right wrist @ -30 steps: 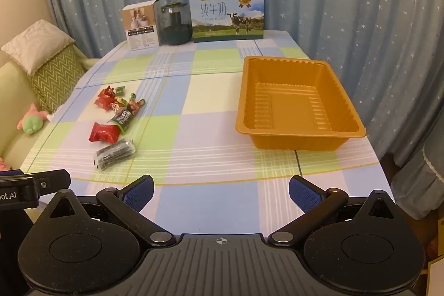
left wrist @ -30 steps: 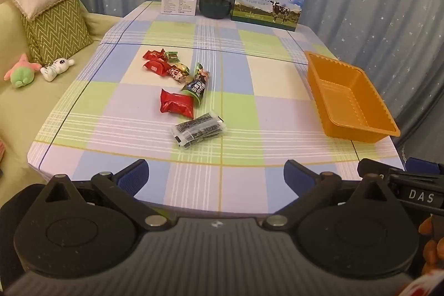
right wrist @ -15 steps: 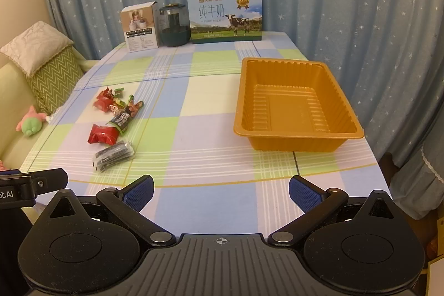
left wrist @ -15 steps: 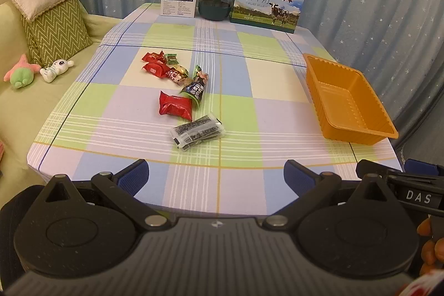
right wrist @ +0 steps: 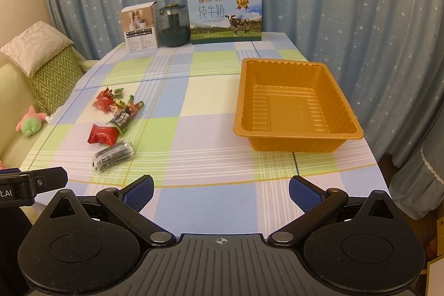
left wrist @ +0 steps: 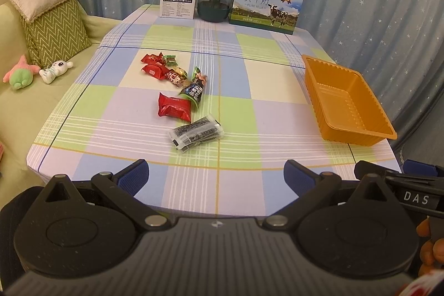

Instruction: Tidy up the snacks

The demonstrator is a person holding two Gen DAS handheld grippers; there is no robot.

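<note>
Both grippers, left gripper (left wrist: 216,179) and right gripper (right wrist: 221,193), stand spread and empty. Ahead of the fingers: one orange ribbed plastic tray (right wrist: 344,104), one clear-wrapped dark snack pack (left wrist: 196,132), three red wrapped snacks (left wrist: 174,108).

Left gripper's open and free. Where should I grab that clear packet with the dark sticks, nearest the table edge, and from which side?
Take the clear packet across its short width, near the middle, coming from above with the left gripper and its jaws straddling the long sides. It lies flat and alone, slightly angled, apart from the red packet behind it, so a top approach probably avoids nudging the other snacks.
</note>
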